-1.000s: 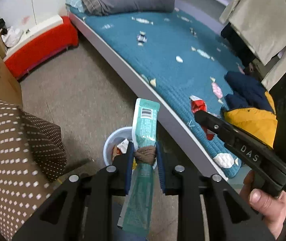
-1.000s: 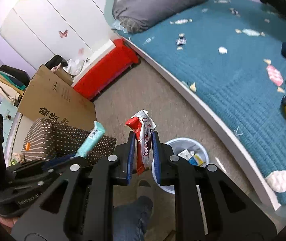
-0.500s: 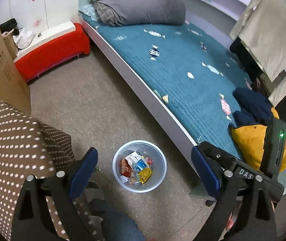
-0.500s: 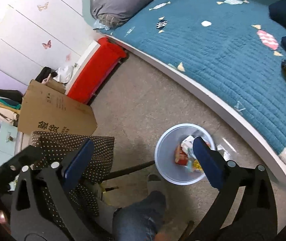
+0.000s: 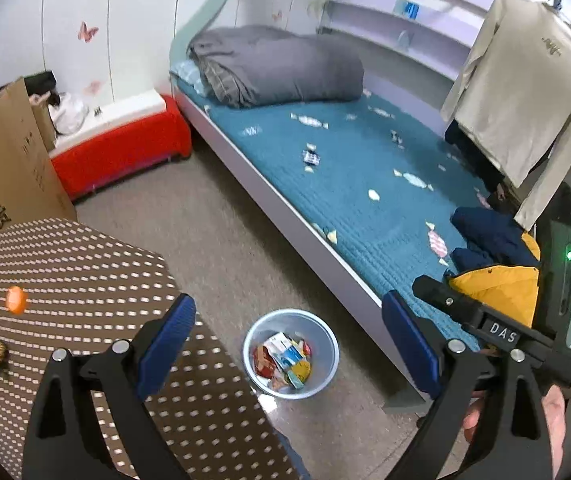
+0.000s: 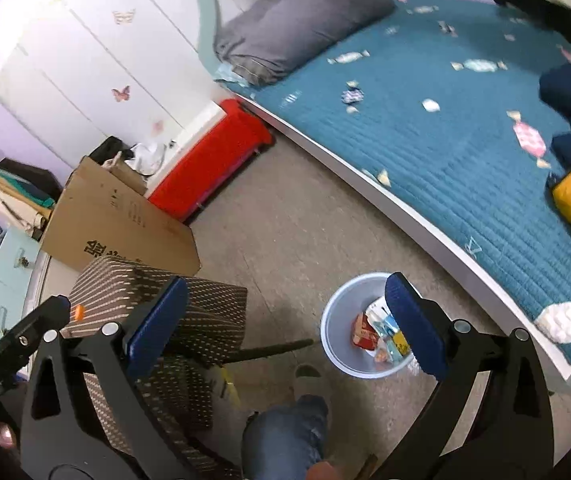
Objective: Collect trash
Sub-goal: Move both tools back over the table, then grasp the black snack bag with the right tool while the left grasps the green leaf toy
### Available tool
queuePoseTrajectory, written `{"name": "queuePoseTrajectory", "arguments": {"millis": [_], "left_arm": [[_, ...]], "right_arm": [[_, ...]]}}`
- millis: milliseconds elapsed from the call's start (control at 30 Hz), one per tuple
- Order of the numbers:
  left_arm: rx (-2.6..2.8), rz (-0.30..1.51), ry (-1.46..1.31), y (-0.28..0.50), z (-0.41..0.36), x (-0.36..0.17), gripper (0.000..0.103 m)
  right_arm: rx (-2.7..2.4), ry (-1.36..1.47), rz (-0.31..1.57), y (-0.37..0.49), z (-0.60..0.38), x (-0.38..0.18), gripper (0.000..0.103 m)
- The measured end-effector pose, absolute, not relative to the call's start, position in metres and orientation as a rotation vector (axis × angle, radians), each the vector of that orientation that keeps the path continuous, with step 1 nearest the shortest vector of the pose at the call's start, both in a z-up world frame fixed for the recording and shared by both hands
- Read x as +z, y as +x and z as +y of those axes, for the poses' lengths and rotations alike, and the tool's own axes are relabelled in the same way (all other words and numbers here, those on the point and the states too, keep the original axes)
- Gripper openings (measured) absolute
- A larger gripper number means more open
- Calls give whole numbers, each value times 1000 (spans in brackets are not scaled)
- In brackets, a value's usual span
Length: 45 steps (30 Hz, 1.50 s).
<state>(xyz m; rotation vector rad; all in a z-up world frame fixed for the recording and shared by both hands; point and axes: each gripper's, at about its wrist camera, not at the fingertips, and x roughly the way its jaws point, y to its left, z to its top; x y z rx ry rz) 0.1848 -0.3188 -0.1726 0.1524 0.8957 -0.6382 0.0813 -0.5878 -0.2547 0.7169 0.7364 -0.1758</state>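
Left wrist view: we note the bed with its teal quilt along the right, and the dotted table at left. Between them on the floor stands the bin, wrappers lying inside, placed where both hands can reach it. We judge both tools empty: left gripper spread wide above the bin, right gripper likewise spread, nothing between the pads. An orange scrap sits on the table.

White butterfly-stickered wardrobe doors back a grey carpeted floor; a teal-quilted bed runs along the far wall, red bench at its head
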Motion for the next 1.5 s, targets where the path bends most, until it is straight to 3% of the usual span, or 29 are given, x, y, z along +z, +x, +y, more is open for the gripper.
{"name": "queuePoseTrajectory", "arguments": {"millis": [467, 800, 1500], "left_arm": [[-579, 721, 126, 162, -222, -124, 93], [-510, 648, 75, 163, -131, -111, 93], [-283, 763, 48, 200, 25, -178, 93]], "right_arm": [[-99, 524, 689, 93, -510, -179, 97], [-20, 407, 703, 115, -443, -160, 97], [266, 180, 824, 185, -276, -183, 97]]}}
